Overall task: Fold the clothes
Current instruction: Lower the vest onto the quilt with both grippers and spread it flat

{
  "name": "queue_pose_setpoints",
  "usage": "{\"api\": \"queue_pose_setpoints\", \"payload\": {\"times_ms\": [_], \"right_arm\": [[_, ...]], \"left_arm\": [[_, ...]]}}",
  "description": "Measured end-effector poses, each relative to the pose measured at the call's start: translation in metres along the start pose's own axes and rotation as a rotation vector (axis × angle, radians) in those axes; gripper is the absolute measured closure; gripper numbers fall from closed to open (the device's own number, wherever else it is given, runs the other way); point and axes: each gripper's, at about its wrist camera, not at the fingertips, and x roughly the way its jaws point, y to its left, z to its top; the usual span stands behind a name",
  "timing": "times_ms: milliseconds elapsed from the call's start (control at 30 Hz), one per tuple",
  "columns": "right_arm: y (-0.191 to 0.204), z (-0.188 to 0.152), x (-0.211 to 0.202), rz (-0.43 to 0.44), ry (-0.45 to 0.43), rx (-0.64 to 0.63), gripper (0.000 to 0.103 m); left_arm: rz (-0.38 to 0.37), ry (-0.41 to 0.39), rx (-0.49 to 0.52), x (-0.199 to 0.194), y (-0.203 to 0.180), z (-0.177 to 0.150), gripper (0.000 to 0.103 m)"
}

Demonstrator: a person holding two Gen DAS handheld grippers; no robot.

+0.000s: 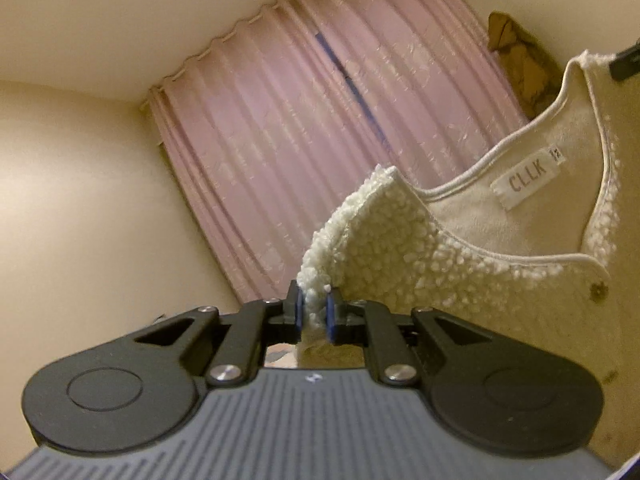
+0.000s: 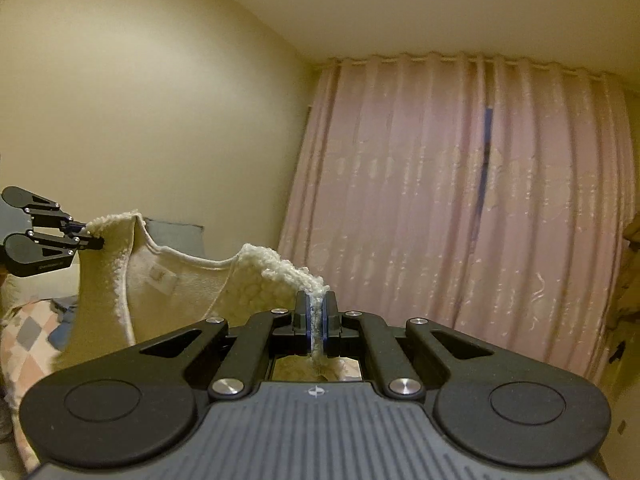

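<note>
Here, a cream fleece garment (image 1: 460,264) is hanging stretched in mid-air before the pink curtain (image 2: 460,200), the left gripper (image 1: 314,312) clamping one shoulder and the right gripper (image 2: 316,320) clamping the other, its "CLLK" neck label (image 1: 524,182) showing while its lower part is lying out of view.

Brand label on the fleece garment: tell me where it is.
In the left wrist view the label sits right of centre, inside the fleece garment just below the neckline, in front of the pink curtain.
</note>
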Motion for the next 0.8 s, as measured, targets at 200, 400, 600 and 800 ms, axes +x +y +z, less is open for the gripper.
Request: {"api": "queue_pose_setpoints", "payload": {"times_ms": [200, 400, 600, 800], "right_arm": [[-0.019, -0.053, 0.105, -0.116, 0.209, 0.064, 0.099], [-0.058, -0.171, 0.253, -0.244, 0.584, 0.219, 0.07], [-0.036, -0.291, 0.218, -0.362, 0.688, 0.3, 0.035], [-0.022, -0.416, 0.122, -0.375, 0.839, 0.589, 0.034]], "left_arm": [[-0.172, 0.165, -0.079, 0.134, -0.024, -0.029, 0.092], [-0.231, 0.487, -0.093, 0.284, -0.102, -0.104, 0.067], [-0.265, 0.725, -0.126, 0.288, -0.128, -0.231, 0.061], [-0.362, 0.903, -0.191, 0.221, -0.144, -0.348, 0.063]]}}
